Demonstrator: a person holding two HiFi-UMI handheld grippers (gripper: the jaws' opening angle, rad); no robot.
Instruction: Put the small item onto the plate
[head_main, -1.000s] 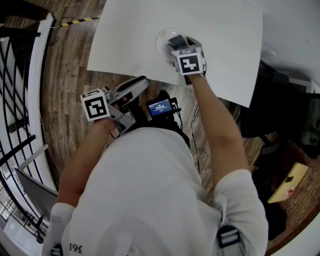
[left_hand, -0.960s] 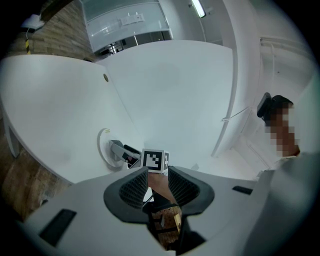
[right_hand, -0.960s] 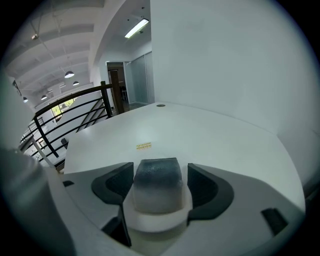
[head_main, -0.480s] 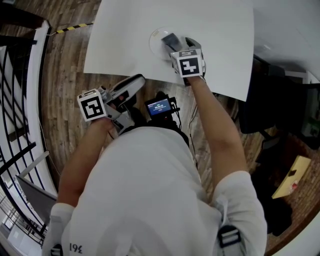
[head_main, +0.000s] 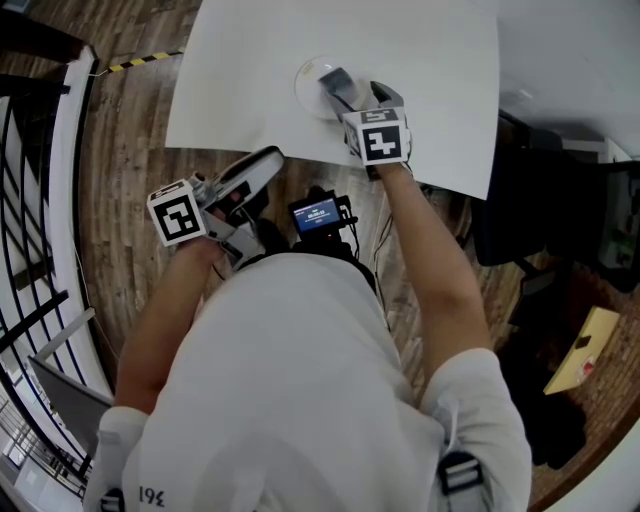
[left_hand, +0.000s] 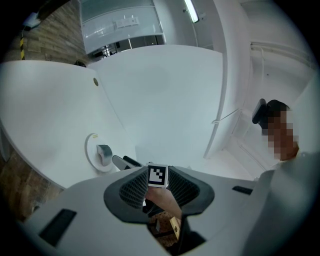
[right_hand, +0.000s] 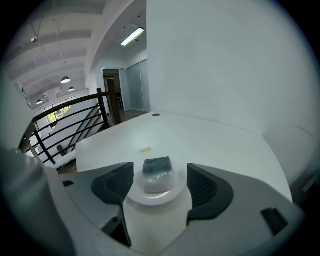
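Observation:
A small grey wrapped item lies on a round white plate on the white table. My right gripper stands open just in front of it, one pad on each side and neither touching. From the head view the item sits on the plate near the table's front edge, with the right gripper right behind it. My left gripper hangs open and empty over the floor, short of the table edge. In its own view the left gripper frames the plate and item off to the left.
The table's front edge runs just under the right gripper. Wooden floor and a black railing lie to the left. A small device with a blue screen hangs at the person's chest. Dark furniture stands to the right.
The right gripper has drawn back a little from the plate toward the person; the item stays on the plate. The left gripper has hardly moved.

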